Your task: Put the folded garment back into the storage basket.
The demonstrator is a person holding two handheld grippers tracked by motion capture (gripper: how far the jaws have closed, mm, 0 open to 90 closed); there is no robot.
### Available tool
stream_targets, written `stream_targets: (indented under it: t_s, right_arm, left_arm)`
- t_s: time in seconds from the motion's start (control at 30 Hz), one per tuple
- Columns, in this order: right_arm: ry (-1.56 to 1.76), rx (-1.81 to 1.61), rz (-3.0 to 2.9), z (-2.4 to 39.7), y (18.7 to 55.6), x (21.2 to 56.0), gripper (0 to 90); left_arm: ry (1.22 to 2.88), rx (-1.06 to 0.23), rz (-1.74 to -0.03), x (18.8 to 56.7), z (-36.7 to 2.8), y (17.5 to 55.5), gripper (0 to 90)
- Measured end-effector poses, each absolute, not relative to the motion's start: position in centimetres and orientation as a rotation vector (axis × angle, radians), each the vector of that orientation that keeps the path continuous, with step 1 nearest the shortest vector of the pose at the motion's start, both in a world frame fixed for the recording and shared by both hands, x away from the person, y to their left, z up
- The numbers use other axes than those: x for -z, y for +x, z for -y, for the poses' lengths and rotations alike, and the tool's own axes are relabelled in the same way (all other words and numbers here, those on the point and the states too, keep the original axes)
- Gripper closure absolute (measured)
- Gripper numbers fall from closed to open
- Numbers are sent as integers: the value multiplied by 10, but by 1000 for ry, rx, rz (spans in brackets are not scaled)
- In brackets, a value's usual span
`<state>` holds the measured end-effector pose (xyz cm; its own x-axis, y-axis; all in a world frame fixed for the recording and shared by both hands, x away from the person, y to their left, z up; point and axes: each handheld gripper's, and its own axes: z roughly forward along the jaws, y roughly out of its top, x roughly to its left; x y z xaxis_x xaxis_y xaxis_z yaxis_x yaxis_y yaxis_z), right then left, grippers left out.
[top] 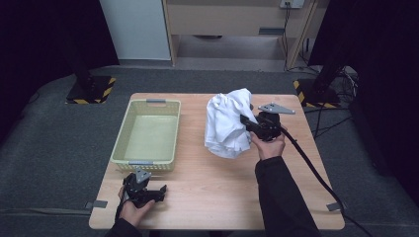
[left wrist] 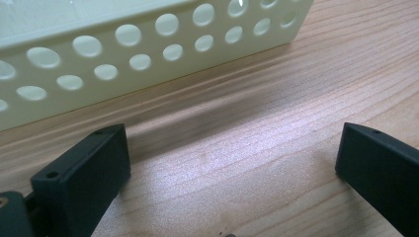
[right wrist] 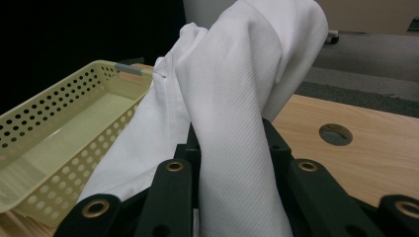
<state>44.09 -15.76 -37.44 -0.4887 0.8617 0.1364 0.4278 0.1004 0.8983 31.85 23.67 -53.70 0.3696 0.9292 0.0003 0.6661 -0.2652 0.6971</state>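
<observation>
White cloth (top: 227, 123) bunched, lifted over the desk (top: 207, 197) right of the yellow basket (top: 124, 143). My right claw (top: 245, 120) clenched on it. Left claw (top: 160, 190) released, parked near the basket's front wall.

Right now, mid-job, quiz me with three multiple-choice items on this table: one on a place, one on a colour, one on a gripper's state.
1. Where does the basket stand?
A. on the table's left half
B. on the floor
C. under the cloth

2. What colour is the cloth?
A. red
B. white
C. black

3. How is the right gripper?
A. open over the basket
B. lying loose on the table
C. shut on the cloth

Answers: 1 A, the high view shows it left of the cloth on the table. 2 B, white in the high and right gripper views. 3 C, cloth is pinched between its jaws.
</observation>
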Motion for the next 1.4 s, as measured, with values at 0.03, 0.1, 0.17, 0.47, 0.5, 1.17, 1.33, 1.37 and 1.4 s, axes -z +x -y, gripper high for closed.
stream_targets:
  t_s: [0.03,0.1,0.17,0.47,0.5,1.17,1.33,1.37,1.4]
  right_arm:
    - [1255,-1364,-1960,155,441,373,728]
    - [1254,-1377,-1959,152,442,372,728]
    - [1254,-1382,-1961,148,443,371,728]
    - [1243,-1399,-1948,135,445,364,728]
    - [1241,-1398,-1948,134,445,363,728]
    - [1211,-1429,-1948,110,451,351,728]
    - [1203,-1435,-1949,105,451,349,728]
    - [1202,-1437,-1948,105,451,348,728]
    - [1202,-1439,-1949,104,452,347,728]
  left_arm:
    - [2024,-558,-1373,537,-237,319,0]
    - [2024,-558,-1373,537,-237,319,0]
    - [2024,-558,-1373,537,-237,319,0]
    - [2024,-558,-1373,537,-237,319,0]
    - [2024,-558,-1373,537,-237,319,0]
    - [2024,-558,-1373,537,-237,319,0]
    - [2024,-557,-1373,537,-237,319,0]
    - [2024,-558,-1372,537,-237,319,0]
    - [2024,-557,-1373,537,-237,319,0]
